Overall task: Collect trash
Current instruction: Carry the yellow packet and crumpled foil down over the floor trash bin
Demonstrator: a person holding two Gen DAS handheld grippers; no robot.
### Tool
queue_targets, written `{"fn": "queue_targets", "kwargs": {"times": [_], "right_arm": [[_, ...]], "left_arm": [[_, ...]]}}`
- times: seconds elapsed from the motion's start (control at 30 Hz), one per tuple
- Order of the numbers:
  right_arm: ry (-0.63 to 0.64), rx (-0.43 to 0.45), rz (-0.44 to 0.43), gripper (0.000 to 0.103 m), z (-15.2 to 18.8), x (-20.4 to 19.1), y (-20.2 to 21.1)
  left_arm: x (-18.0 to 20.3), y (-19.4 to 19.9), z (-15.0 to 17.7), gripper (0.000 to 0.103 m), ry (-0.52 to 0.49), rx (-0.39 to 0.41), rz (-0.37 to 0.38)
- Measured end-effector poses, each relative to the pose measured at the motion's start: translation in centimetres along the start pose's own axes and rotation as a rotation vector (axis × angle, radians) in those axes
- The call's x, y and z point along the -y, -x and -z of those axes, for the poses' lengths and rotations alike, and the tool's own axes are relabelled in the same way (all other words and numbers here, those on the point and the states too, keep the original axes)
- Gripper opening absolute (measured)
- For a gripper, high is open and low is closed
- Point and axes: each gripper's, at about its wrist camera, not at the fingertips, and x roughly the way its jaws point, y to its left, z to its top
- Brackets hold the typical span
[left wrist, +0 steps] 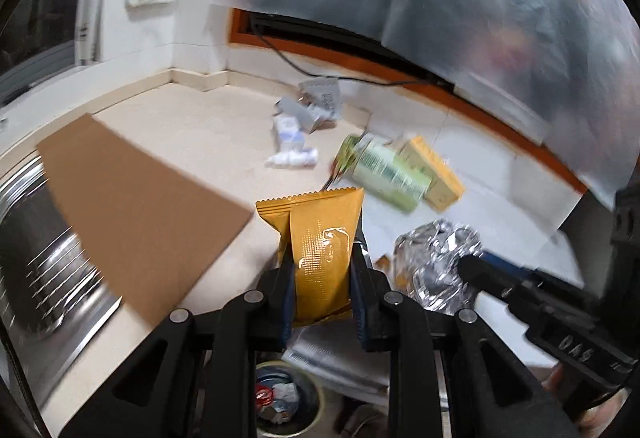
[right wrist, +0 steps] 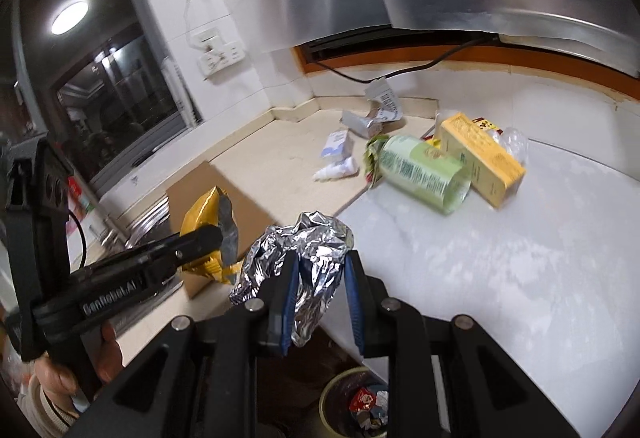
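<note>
My left gripper (left wrist: 322, 266) is shut on a gold snack wrapper (left wrist: 320, 238) and holds it upright over the counter's front edge; the wrapper also shows in the right wrist view (right wrist: 204, 214). My right gripper (right wrist: 320, 270) is shut on a crumpled foil ball (right wrist: 304, 254), which also shows in the left wrist view (left wrist: 436, 262). A round trash bin (left wrist: 286, 398) with several scraps in it stands on the floor below both grippers, also in the right wrist view (right wrist: 360, 402).
On the counter lie a green can (right wrist: 424, 174), a yellow box (right wrist: 484, 158), white tissue packs (right wrist: 338, 154) and torn grey packaging (right wrist: 376, 110). A brown cardboard sheet (left wrist: 132, 214) lies over the steel sink (left wrist: 36, 270) at left.
</note>
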Motion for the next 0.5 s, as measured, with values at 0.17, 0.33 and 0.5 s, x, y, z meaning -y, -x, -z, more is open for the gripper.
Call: {"fn": "queue_targets", "kwargs": {"times": [0.17, 0.33, 0.5], "right_arm": [[0.089, -0.045, 0.040, 0.023, 4.2, -2.1, 0.6], [0.208, -0.123, 0.075, 0.023, 8.6, -3.9, -0.2], [0.262, -0.195, 0.090, 0.023, 12.0, -4.4, -2.3]], "left_arm": [[-0.5, 0.9, 6.0, 0.021, -0.005, -0.042, -0.083], [-1.5, 1.0, 11.1, 0.021, -0.016, -0.079, -0.125], [-3.0, -0.3, 14.6, 0.021, 0.010, -0.131, -0.129]]}}
